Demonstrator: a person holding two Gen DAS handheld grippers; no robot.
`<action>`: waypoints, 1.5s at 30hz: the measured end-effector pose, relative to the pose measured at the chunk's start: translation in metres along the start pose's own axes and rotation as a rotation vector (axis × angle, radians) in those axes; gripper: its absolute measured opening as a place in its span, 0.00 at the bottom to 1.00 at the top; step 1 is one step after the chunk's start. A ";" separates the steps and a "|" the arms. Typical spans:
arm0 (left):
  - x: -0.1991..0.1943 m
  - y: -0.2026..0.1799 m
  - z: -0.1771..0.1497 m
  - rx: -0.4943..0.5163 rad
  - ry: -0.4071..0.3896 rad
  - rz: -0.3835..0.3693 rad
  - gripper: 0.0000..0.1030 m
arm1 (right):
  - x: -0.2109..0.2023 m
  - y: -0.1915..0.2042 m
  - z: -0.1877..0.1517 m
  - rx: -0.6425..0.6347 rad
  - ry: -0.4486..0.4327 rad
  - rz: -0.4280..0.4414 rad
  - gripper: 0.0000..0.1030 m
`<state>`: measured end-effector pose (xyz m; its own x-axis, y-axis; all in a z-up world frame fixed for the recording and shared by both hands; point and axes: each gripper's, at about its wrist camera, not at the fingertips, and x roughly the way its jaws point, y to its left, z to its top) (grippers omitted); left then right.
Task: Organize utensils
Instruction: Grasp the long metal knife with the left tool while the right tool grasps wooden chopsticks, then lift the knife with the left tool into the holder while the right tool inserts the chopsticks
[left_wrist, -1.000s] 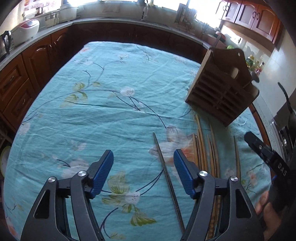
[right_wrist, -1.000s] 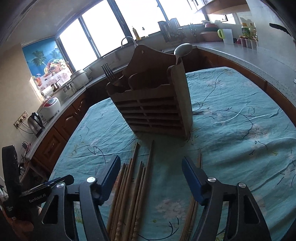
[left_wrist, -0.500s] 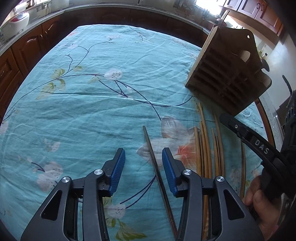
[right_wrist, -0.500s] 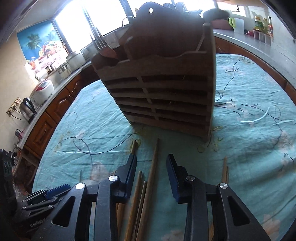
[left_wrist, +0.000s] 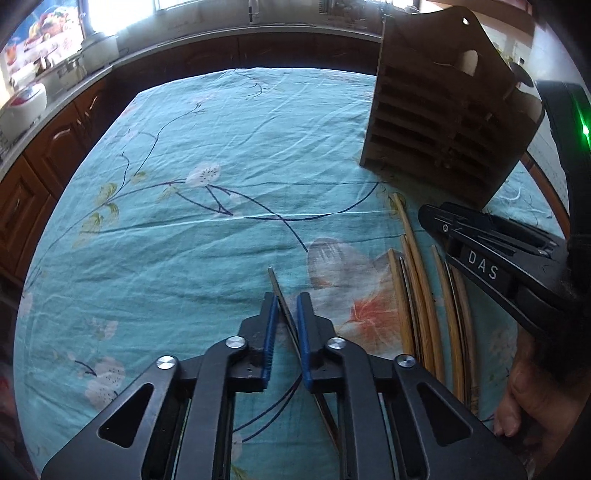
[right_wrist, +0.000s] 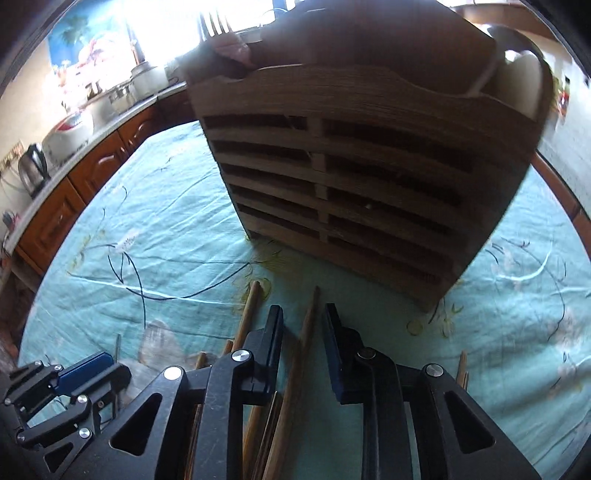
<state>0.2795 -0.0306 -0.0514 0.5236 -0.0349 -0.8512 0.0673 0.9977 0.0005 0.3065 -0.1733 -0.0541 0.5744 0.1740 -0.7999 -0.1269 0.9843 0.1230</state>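
Two grippers: both closing over chopsticks
Left gripper (left_wrist: 287, 299): nearly shut — dark chopstick (left_wrist: 277, 291) between pads
Right gripper (right_wrist: 303, 314): narrow gap, wooden chopstick (right_wrist: 309, 325) between, untouched
Wooden utensil holder (right_wrist: 369, 192): just beyond

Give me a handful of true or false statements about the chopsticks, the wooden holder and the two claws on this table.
1. The slatted wooden utensil holder stands upright on the teal floral tablecloth. True.
2. The left claw straddles a thin dark metal chopstick. True; its jaws are closing.
3. The right claw holds a spoon. False; a brown wooden chopstick lies between its closing jaws.
4. The bundle of bamboo chopsticks stands in the holder. False; it lies on the cloth.
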 end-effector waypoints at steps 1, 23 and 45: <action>0.000 -0.001 0.000 0.004 -0.003 0.002 0.08 | 0.001 0.000 0.001 -0.004 0.000 -0.002 0.19; -0.093 0.038 -0.004 -0.115 -0.149 -0.295 0.03 | -0.110 -0.038 -0.021 0.153 -0.169 0.195 0.05; -0.191 0.036 0.011 -0.085 -0.364 -0.350 0.03 | -0.229 -0.046 -0.014 0.168 -0.430 0.172 0.05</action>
<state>0.1912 0.0118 0.1163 0.7448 -0.3708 -0.5548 0.2301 0.9231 -0.3081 0.1694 -0.2594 0.1155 0.8430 0.2969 -0.4485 -0.1379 0.9253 0.3533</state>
